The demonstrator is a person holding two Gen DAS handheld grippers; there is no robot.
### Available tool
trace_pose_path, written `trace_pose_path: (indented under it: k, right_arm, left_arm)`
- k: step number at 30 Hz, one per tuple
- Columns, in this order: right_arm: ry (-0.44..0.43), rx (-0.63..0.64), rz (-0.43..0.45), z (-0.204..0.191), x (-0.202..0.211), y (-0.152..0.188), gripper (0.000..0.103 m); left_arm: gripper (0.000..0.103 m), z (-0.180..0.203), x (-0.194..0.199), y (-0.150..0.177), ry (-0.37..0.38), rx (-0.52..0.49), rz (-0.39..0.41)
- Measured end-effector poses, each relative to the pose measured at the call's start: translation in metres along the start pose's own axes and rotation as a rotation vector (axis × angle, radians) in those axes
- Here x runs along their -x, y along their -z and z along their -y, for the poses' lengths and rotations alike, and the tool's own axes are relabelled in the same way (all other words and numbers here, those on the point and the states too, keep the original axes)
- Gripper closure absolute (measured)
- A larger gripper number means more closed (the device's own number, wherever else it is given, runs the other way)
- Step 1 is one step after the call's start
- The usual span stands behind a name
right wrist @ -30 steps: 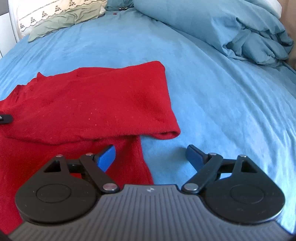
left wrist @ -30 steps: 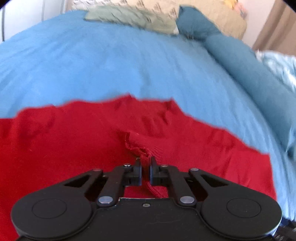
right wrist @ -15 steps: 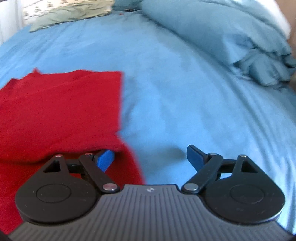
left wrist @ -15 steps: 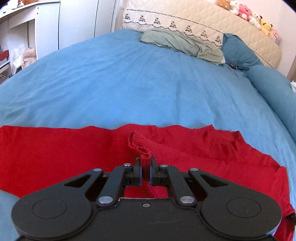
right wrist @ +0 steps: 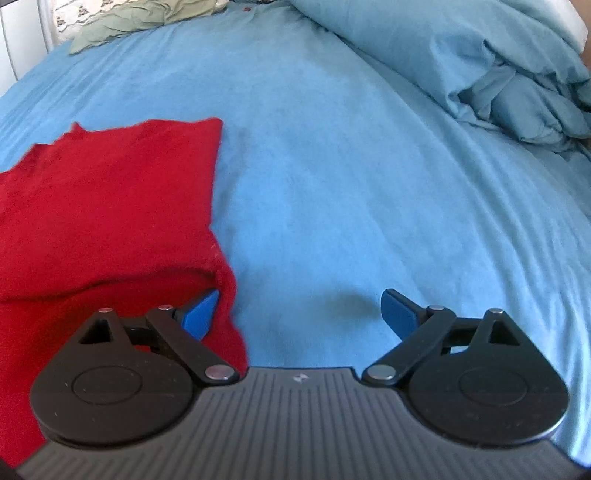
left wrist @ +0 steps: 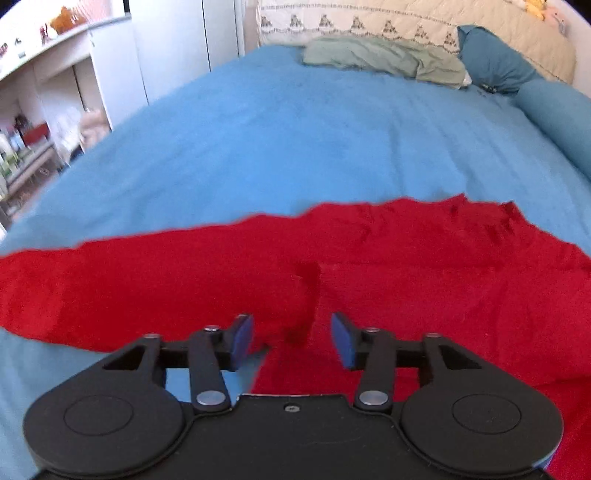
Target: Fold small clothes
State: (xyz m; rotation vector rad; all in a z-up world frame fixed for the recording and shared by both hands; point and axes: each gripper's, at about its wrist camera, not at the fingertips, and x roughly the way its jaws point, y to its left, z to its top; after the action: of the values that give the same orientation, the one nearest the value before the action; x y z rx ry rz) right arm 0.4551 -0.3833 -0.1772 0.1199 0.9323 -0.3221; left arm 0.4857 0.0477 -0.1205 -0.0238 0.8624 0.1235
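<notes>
Red garment (left wrist: 406,266) cut off at frame edges — shelf items (left wrist: 22,140) blurred, unidentifiable.

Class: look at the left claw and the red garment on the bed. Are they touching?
Cannot tell. In the left wrist view the left claw is open, with a fold of the red garment between its pads, but blur hides any contact or gap.

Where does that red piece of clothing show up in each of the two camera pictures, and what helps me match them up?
Left wrist view: the red garment stretches as a wide band across the lower half, beyond the open left gripper.
Right wrist view: the red garment fills the lower left, beside the open right gripper.
Shared landmark: the crumpled green cloth at the far end of the blue bedspread.
</notes>
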Motion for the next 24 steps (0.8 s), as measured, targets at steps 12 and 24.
trace_pose_path:
  k: [12, 24]
  right_arm:
    - [-0.223, 0.053, -0.023, -0.077, -0.029, -0.018, 0.0]
    - [-0.325, 0.115, 0.113, -0.096, -0.048, -0.087, 0.0]
  left_arm:
    - [0.036, 0.061, -0.023, -0.026, 0.164, -0.107, 0.029]
    - [0.034, 0.053, -0.063, -0.002, 0.135, -0.115, -0.072]
